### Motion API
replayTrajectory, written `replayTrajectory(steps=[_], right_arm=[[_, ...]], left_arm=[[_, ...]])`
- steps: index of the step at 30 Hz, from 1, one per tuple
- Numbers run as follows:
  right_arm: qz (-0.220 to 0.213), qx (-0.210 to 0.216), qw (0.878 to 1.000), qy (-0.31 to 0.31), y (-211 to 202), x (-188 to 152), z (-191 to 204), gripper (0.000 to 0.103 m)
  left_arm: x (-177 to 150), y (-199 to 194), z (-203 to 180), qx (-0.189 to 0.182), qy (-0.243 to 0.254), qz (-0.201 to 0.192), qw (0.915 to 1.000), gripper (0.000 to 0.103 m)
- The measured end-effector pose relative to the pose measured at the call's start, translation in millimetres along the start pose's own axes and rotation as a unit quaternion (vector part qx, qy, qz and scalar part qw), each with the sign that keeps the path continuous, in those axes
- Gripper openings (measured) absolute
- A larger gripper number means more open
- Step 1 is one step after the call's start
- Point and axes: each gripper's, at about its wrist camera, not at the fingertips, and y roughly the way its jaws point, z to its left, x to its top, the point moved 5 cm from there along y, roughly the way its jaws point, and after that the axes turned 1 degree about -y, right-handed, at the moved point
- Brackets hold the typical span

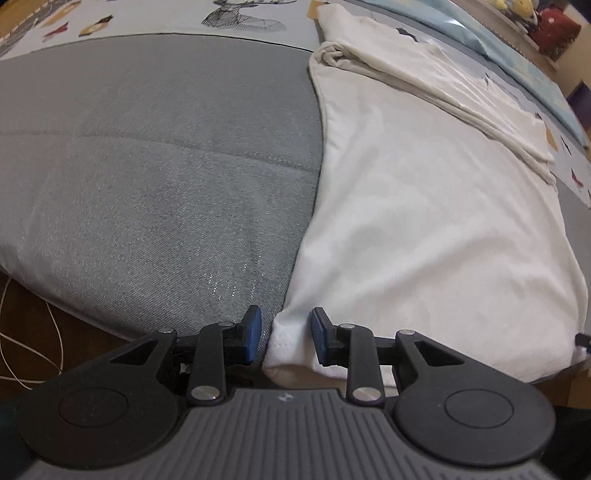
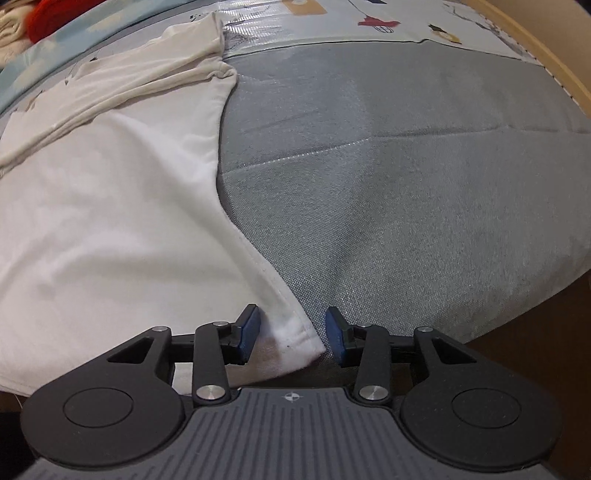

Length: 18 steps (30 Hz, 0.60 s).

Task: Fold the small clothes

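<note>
A white garment (image 1: 424,221) lies spread flat on a grey bed cover (image 1: 166,166). Its far part is folded over into a cream band (image 1: 443,85). My left gripper (image 1: 286,334) is open, with the garment's near left corner (image 1: 288,347) between its blue pads. In the right wrist view the same garment (image 2: 110,221) fills the left side. My right gripper (image 2: 291,338) is open, with the near right corner (image 2: 291,339) between its pads, at the edge of the bed.
A patterned sheet (image 1: 147,18) with animal prints lies beyond the grey cover (image 2: 406,184). A white cable (image 1: 33,332) lies on the dark floor at left. A red item (image 2: 55,14) and a light blue cloth (image 1: 517,55) lie at the far side.
</note>
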Motion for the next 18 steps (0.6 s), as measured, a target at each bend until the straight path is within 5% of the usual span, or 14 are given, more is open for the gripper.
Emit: replayTrajectory(steps=[4, 18], right_arm=[[0.003, 0.001, 1.0, 0.0, -0.1, -0.1, 0.5, 0.042], [0.022, 0.036, 0.999, 0.01, 0.8, -7.5, 6.4, 0.041]], left_arm=[[-3.7, 0.7, -9.8, -0.007, 0.025, 0.001, 0.9997, 0.012], [-7.7, -0.2, -11.2, -0.006, 0.026, 0.013, 0.9996, 0.015]])
